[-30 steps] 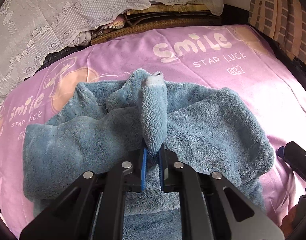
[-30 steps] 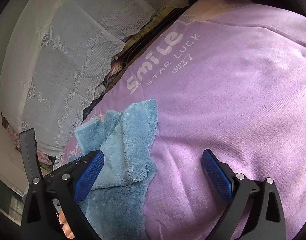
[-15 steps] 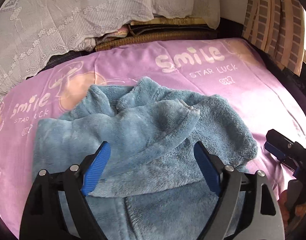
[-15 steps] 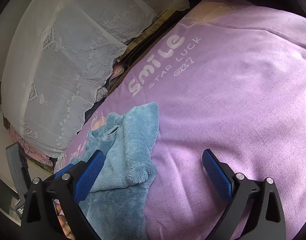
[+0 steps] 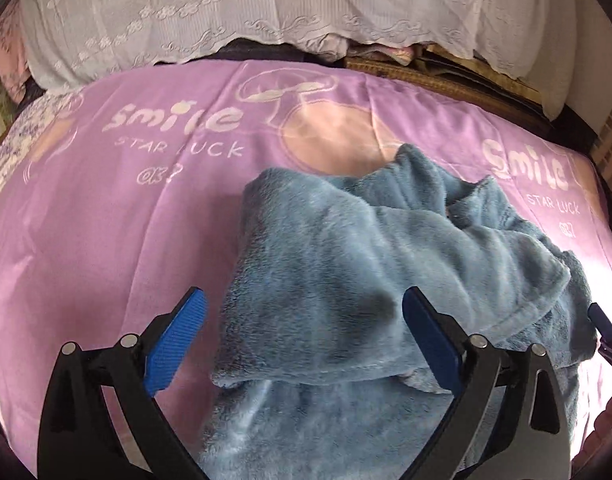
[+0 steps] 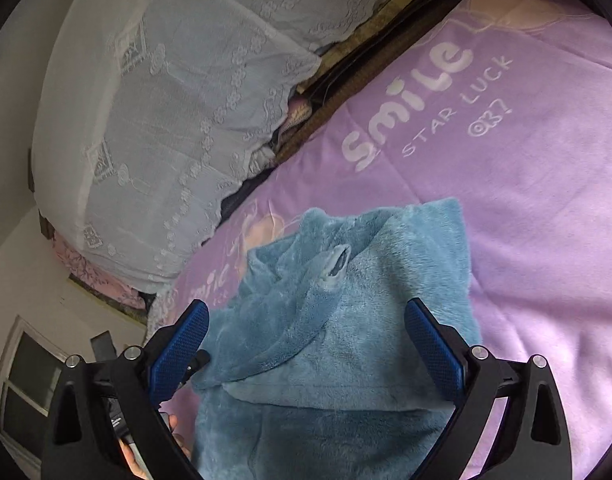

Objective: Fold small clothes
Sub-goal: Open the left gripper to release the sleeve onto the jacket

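Left claw [image 5: 302,344] has its jaws wide apart and opening; nothing pinched. The blue fleece garment [image 5: 385,272] lies just ahead of and under it, with fabric in the gap between the blue pads [image 5: 174,344] but no pad pressing on it. One folded sleeve [image 5: 485,248] runs across the garment, ahead and right of the left claw. The garment rests on the purple bed cover [image 5: 106,220], which is bare to the left of this claw, with "Smile Star Luck" print [image 5: 178,120] further ahead.

Right claw [image 6: 306,344] also has its jaws spread apart, holding nothing. The same garment [image 6: 377,320] sits directly ahead of and below it, spanning the gap. The sleeve cuff [image 6: 337,264] lies on top, ahead of the claw and pointing away. Purple cover [image 6: 545,200] is to the claw's right. A white lace cloth [image 6: 166,120] is draped far ahead and left. Part of a hand [image 6: 146,452] shows behind the right claw's left finger, bottom edge. The tip of the other claw [image 5: 603,328] is at the far right of the left view.
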Tool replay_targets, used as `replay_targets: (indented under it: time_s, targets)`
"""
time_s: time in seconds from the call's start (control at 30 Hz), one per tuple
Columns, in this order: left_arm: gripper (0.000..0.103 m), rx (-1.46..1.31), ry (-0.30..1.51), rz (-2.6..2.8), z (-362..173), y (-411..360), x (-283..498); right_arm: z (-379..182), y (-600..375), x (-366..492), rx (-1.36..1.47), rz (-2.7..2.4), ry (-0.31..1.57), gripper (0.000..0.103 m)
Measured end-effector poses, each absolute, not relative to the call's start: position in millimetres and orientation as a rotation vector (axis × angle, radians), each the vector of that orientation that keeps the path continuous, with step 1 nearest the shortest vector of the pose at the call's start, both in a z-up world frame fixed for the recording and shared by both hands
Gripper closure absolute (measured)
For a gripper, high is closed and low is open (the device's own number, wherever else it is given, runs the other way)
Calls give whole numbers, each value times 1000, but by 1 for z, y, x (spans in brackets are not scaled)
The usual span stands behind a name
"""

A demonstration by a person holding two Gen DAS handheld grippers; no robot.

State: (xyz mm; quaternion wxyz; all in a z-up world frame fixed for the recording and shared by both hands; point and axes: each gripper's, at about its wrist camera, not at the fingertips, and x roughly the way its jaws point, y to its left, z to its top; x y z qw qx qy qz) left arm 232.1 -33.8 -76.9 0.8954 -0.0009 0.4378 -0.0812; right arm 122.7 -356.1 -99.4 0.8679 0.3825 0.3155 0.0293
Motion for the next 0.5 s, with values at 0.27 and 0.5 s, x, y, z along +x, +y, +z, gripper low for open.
replay_targets:
  time_s: [0.27, 0.5]
  targets:
    - [6, -189, 1045, -161, -118, 6, 262, -107, -334, 157, 663, -45, 702, 29]
    - [6, -154, 1008, -136, -114, 4, 257, -110, -317, 160, 625, -2, 704, 92]
